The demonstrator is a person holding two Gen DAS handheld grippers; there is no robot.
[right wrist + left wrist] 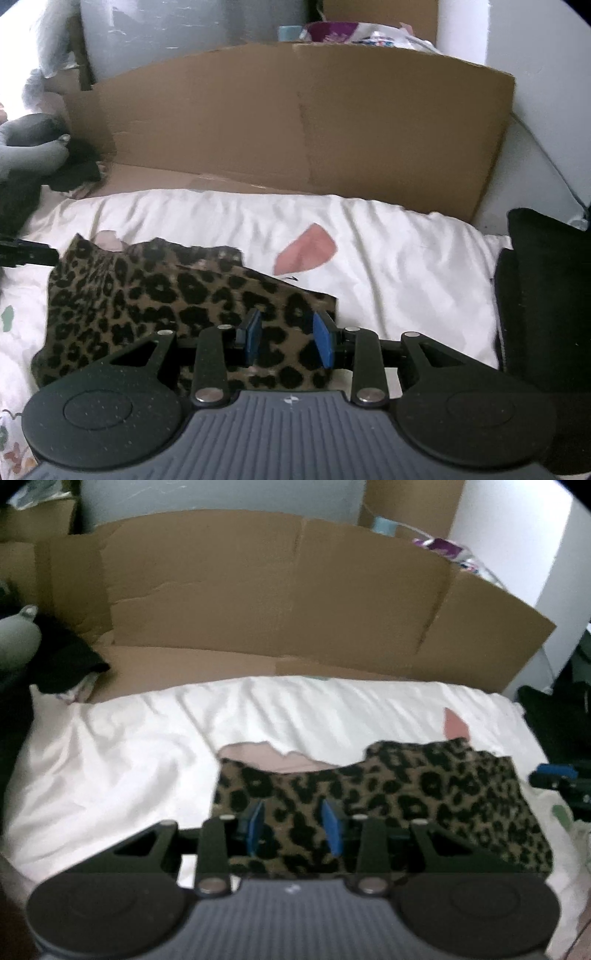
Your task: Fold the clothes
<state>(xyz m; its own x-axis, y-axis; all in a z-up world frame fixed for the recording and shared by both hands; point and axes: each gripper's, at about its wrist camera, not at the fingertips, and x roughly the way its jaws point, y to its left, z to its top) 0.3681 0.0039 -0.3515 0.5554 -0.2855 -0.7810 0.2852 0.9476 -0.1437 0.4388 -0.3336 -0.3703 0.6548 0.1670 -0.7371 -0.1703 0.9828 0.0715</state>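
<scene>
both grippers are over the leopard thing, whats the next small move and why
Probably lower both and pinch the near edge. The left gripper and right gripper are open above the leopard-print garment, holding nothing, and it lies flattish on the white sheet.

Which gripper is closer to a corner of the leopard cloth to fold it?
Probably the right gripper: its open jaws sit by the leopard cloth's near right corner. The left gripper hangs over the cloth's middle.
</scene>
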